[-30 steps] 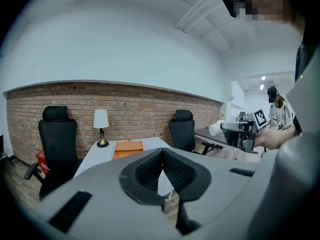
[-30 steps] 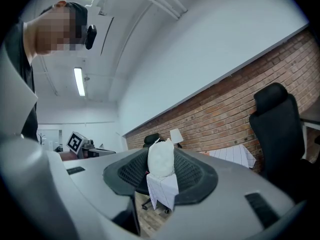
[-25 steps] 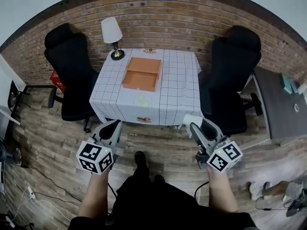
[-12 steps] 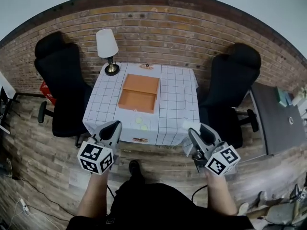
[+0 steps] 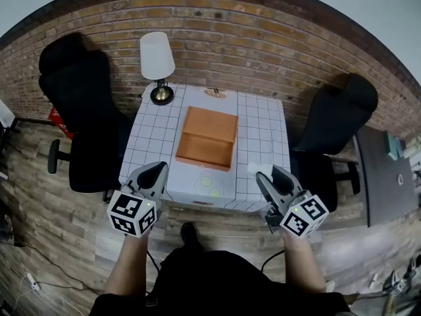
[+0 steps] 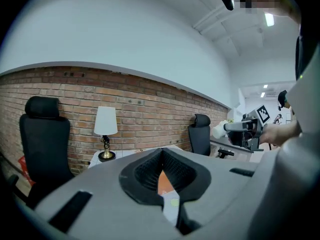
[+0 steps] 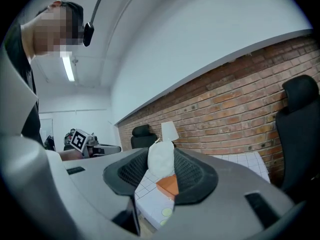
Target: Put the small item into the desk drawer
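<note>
An orange desk drawer box sits open-topped in the middle of a small table with a white grid cloth. My right gripper hovers just off the table's near right corner, shut on a small white crumpled item. In the right gripper view that item fills the gap between the jaws, with the drawer showing below it. My left gripper hangs before the table's near left corner, jaws together and empty. Through its jaws a sliver of the drawer shows.
A white-shaded lamp stands at the table's far left corner. Two pale green dots mark the near edge of the cloth. Black office chairs flank the table, left and right. A grey desk is at the right; a brick wall lies behind.
The view has drawn closer to the table, which now lies just beyond both grippers. The right gripper still holds the white item; the left stays shut.
</note>
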Motion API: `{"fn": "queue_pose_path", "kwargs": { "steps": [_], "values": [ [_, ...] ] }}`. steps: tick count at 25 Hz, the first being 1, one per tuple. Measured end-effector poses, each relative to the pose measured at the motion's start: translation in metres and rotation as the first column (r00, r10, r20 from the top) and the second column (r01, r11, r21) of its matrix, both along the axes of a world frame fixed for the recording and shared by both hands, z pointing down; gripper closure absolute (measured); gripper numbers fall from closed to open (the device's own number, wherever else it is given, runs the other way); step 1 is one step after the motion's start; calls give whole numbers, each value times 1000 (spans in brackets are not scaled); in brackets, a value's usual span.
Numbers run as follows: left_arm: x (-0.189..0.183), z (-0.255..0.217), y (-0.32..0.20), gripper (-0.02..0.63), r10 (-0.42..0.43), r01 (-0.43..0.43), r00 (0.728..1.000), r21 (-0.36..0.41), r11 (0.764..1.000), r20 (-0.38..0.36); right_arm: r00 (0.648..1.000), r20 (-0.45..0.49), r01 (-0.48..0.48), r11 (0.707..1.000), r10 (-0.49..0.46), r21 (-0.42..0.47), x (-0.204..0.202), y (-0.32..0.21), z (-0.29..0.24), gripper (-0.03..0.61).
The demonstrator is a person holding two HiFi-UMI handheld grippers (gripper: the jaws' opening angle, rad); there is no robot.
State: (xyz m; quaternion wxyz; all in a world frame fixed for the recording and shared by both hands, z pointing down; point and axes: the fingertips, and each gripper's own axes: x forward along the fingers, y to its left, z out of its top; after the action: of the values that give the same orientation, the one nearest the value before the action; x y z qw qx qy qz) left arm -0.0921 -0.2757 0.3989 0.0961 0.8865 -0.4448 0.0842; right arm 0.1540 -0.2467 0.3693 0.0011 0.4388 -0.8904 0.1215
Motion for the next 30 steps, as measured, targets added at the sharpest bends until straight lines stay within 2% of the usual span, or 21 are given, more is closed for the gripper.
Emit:
{"fn": "queue_pose_path", "kwargs": {
  "steps": [4,8,14,23,30],
  "values": [
    [-29,12,-31,604,-16,15,1000,-22,1000,-16,999,-30,16,1000,-17,-15,-30,-35,1,417],
    [-43,23,-51,604,-3,2,1000,-49,999,-25,997,-76,30,999,-32,-29,-51,-60,8,417],
    [-44,43,-68,604,11,-13,1000,-90,996,-23,991,-116,56,995,-65,-79,-73,-88,33,416],
    [-37,64,-101,604,-30,31,1000,-142,989,7,980,-148,117,984,-136,-135,-76,-135,73,416],
    [-28,92,-119,604,-35,36,999,-212,977,12,943,-247,169,960,-223,-222,-84,-164,129,416]
  ]
}}
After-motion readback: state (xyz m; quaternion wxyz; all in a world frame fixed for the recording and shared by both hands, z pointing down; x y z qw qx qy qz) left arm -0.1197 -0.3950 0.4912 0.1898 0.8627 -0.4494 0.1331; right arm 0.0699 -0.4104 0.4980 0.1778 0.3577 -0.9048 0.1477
